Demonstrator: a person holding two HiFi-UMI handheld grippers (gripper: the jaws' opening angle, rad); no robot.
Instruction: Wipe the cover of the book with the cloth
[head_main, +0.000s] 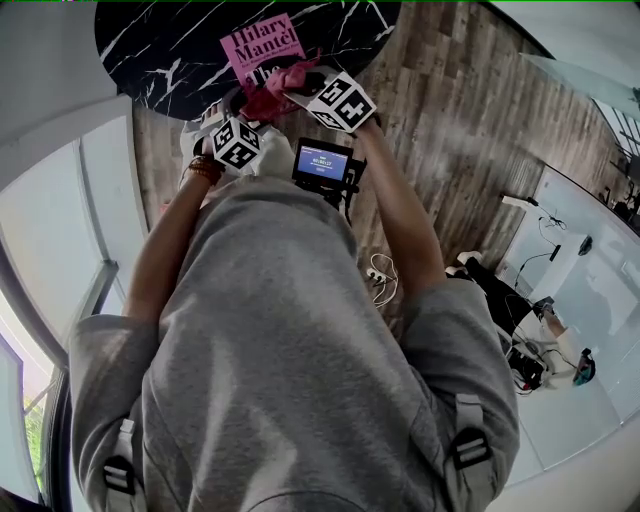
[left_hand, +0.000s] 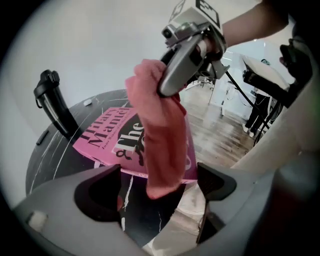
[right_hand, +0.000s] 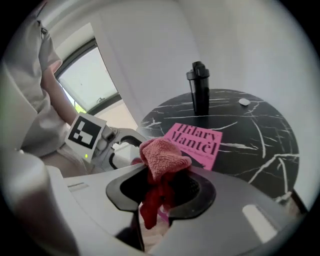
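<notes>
Cloth (right_hand: 161, 156) hangs clamped in right gripper (right_hand: 161, 187) fingers over book (right_hand: 197, 142); left gripper (left_hand: 157, 178) fingers spread, holding nothing.

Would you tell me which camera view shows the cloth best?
The left gripper view: the cloth hangs full length from the right tongs in front of the Hilary Mantel book. The right gripper view shows it only bunched between the jaws; the head view shows a small patch.
</notes>
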